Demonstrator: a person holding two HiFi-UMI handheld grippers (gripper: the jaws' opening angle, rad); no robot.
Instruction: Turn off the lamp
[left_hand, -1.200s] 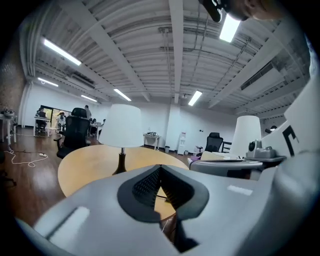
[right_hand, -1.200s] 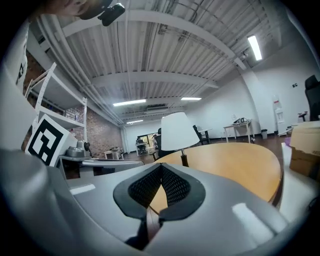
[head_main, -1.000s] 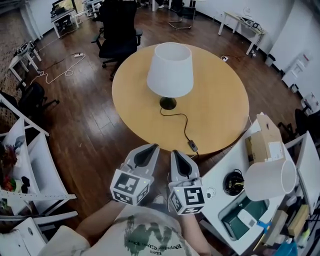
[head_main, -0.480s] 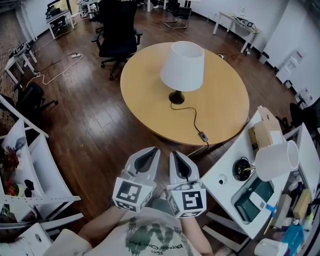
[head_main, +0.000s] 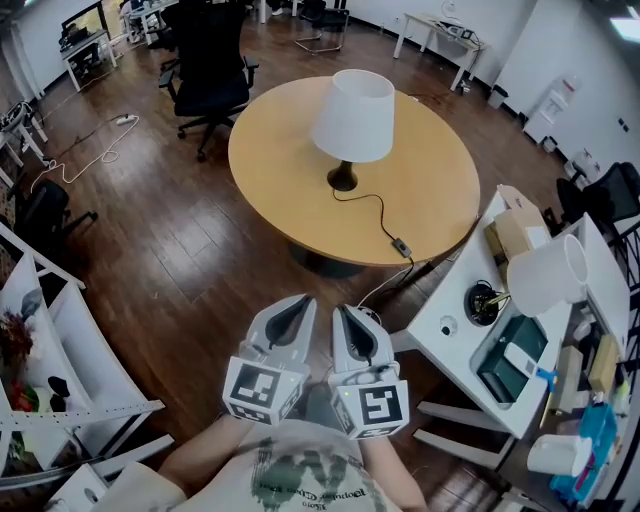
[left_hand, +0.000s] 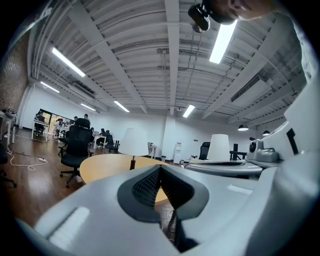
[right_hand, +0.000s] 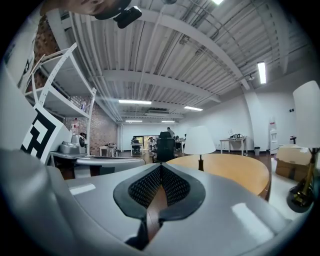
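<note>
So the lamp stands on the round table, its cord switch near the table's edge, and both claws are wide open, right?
No: the left claw and right claw are shut and empty, as the two gripper views show. The lamp, table and switch are as you say.

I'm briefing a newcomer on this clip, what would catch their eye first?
The white-shaded lamp stands on the round wooden table, its cord switch near the table's near edge. At bottom centre the left gripper and right gripper sit side by side, fingers shut and empty. A second white lamp stands on the desk at right.
</note>
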